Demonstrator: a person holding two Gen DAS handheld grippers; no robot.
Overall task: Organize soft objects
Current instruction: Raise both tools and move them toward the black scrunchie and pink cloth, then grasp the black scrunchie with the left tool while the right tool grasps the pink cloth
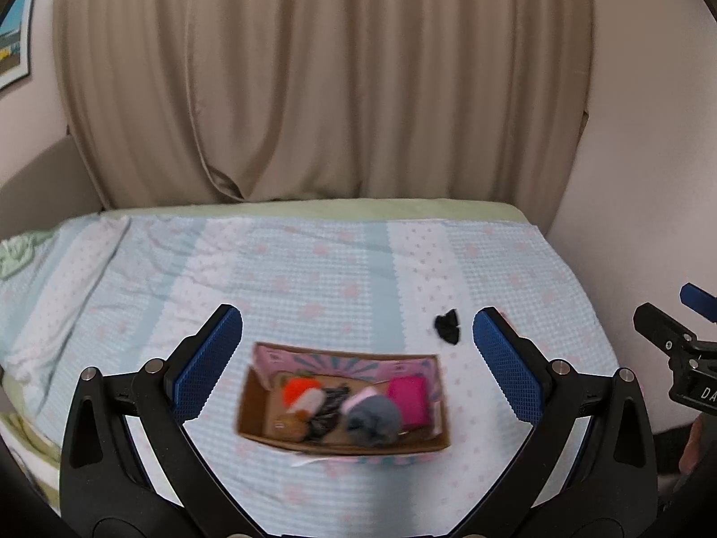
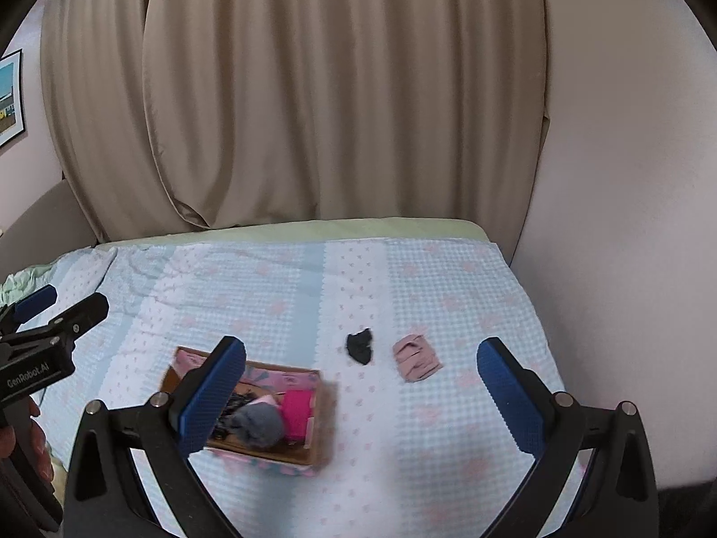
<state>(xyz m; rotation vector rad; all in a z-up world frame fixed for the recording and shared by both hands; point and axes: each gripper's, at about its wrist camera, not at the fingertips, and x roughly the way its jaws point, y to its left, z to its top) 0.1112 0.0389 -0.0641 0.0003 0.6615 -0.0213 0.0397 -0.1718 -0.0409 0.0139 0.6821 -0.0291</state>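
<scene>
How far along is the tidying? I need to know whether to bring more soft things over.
Mostly done: the cardboard box already holds an orange piece, a grey bundle, a magenta one and dark items. Nothing is in hand; the left gripper and right gripper are both open. Left on the bedspread: a black piece and a dusty-pink folded piece.

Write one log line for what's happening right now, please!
left tongs: open, empty | right tongs: open, empty | brown cardboard box: holds soft items | small black cloth, folded dusty-pink cloth: on bed, outside box
</scene>
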